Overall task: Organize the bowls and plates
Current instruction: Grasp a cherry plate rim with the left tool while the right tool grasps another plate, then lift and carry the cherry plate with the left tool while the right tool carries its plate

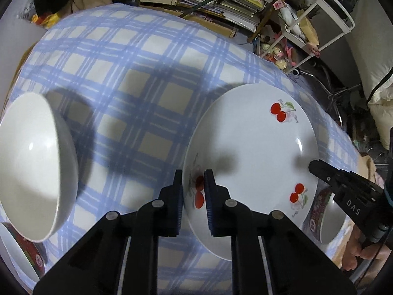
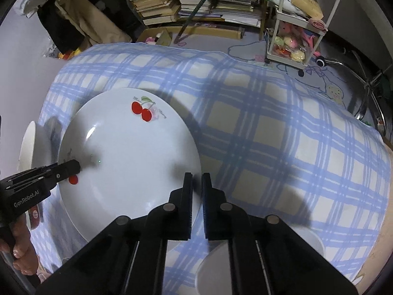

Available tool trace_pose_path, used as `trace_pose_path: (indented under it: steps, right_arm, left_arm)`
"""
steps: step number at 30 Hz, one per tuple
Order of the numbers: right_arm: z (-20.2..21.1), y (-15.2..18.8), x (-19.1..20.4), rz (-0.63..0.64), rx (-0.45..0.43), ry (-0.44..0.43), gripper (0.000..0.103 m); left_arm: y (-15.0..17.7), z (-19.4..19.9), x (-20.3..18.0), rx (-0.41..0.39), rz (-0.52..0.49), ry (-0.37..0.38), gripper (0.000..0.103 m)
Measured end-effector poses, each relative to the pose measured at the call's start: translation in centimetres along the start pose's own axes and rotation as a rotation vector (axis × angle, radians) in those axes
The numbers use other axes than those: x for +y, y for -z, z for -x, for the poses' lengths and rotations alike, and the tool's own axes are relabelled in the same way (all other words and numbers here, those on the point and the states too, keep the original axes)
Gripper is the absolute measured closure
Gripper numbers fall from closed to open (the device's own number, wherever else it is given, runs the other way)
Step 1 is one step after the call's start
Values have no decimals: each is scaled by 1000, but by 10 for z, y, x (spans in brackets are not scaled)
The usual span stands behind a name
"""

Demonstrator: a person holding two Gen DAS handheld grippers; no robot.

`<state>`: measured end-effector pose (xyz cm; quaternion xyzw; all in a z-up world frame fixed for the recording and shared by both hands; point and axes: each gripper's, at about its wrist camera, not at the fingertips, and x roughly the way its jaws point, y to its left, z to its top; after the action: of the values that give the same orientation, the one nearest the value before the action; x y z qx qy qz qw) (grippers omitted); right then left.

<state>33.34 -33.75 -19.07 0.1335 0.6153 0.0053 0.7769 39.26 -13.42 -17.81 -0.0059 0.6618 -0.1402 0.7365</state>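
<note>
Cherry-print plate (image 1: 250, 157) lay on the checked cloth (image 1: 137, 98) covering the bench, toward its near edge. Left tongs (image 1: 193, 184) were clenched on the plate's left rim, one finger outside and one inside. Right tongs (image 2: 197, 184) gripped the opposite rim, jaws nearly together. White bowl (image 1: 34, 162) stood at the bench's left edge, well apart from the plate. Another patterned dish (image 1: 319, 211) sat partly under the plate's near right side, apparently touching it.
</note>
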Motion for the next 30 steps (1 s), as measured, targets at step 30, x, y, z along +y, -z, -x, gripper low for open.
trace_pose_path:
  steps: [30]
  right_arm:
    - [89, 122, 77, 49, -117, -73, 95]
  left_arm:
    - [135, 117, 47, -139, -52, -31, 87]
